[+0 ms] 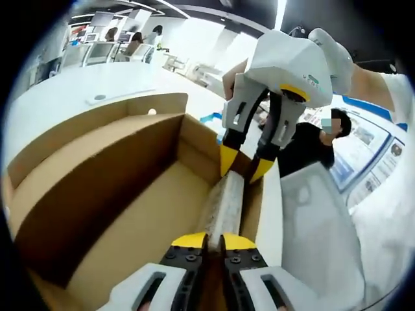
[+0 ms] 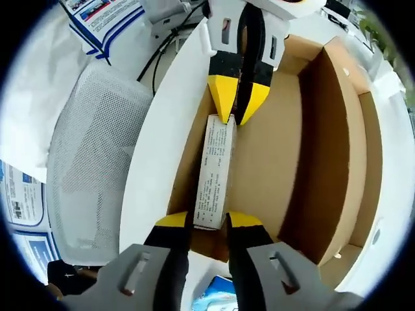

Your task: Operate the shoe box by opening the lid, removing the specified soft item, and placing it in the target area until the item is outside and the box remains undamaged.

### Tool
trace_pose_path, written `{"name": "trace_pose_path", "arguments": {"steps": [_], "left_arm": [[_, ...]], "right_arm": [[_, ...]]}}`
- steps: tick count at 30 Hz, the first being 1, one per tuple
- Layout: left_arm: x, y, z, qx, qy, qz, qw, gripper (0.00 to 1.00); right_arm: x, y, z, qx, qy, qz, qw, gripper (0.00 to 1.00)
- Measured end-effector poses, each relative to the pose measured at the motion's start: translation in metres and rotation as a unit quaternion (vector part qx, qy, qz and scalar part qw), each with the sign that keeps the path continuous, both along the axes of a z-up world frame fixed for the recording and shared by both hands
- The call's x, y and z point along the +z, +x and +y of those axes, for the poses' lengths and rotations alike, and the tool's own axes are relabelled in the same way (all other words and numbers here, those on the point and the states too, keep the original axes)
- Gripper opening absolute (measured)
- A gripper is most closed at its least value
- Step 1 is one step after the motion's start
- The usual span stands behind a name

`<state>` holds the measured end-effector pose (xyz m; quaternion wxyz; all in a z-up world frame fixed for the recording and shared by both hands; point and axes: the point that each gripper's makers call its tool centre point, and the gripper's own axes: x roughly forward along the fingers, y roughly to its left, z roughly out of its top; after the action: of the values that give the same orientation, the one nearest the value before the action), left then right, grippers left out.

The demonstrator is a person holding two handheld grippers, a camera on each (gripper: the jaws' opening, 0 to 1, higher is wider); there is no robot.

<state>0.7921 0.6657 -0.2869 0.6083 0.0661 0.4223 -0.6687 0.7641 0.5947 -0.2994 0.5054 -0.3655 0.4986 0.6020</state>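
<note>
gripping from both ends, the two grippers hold one flat white item (image 2: 215, 176) that stands on edge inside the open cardboard shoe box (image 1: 97, 194), close along the box's side wall.

in the left gripper view, the left gripper (image 1: 214, 241) rises from the bottom with its yellow-tipped jaws pressed onto the near end of the item (image 1: 224, 202), which runs straight ahead of the jaws. at the far end the right gripper (image 1: 243, 168) comes down from above, its yellow tips straddling the item's other end and touching it. a hand (image 1: 334, 52) in a white glove holds that gripper's body. to the left of the jaws the box's brown floor and tall far wall lie open. to the right, just beyond the box wall, is a white mesh chair back (image 1: 321, 227), and further ahead a seated person in dark clothes (image 1: 305, 146).

in the right gripper view, the right gripper (image 2: 209, 220) pinches the near end of the item, whose face carries small printed text. ahead, the left gripper (image 2: 235, 107) clamps the far end with its tips close together. left of the jaws sits the white table edge (image 2: 152, 168), then the mesh chair (image 2: 91, 155). the box interior (image 2: 292, 149) spreads to the right.
</note>
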Motion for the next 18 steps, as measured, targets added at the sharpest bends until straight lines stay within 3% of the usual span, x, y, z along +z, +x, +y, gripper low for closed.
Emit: {"name": "trace_pose_path", "arguments": {"steps": [5,9,13,18], "left_arm": [[0.0,0.004,0.003,0.002,0.001,-0.018,0.9998,0.21],[0.008,0.011,0.007,0.009,-0.009,-0.032,0.9994,0.34],[0.018,0.018,0.015,0.012,-0.016,-0.05,0.9986,0.42],[0.027,0.032,0.027,0.024,-0.026,-0.059,0.9976,0.44]], "right_arm": [[-0.009,-0.003,0.002,0.001,-0.006,-0.006,1.0,0.25],[-0.017,-0.001,0.004,0.001,-0.006,-0.017,0.9998,0.24],[-0.025,0.002,0.004,-0.004,-0.006,-0.019,0.9998,0.24],[-0.022,0.0,0.007,-0.008,-0.004,-0.024,0.9997,0.22]]}}
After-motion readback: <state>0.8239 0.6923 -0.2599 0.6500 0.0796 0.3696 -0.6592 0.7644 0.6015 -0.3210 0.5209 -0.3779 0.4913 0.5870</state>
